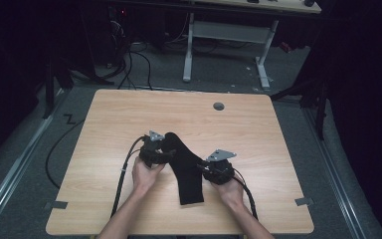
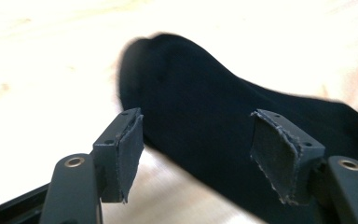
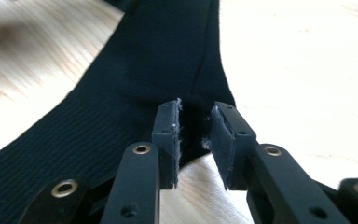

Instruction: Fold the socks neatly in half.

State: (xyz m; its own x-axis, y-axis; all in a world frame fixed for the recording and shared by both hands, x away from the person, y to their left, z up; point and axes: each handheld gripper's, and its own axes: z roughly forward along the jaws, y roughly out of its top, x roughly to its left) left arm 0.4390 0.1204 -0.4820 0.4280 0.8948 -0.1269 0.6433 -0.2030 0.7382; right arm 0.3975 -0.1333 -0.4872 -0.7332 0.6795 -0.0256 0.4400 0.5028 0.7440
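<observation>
Left gripper (image 2: 198, 154) stands wide, empty, at the toe of the black sock (image 1: 185, 167), which lies mid-table (image 1: 104, 124). Right gripper (image 3: 195, 142), jaws narrow, sits at the sock's heel edge, grip unclear. Judged step: laying the sock out; next, secure the edge. No readable writing.

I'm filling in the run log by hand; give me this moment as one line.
item: black sock flat on table | left claw: open, at toe end | right claw: narrow gap at sock's edge, no firm grip
</observation>
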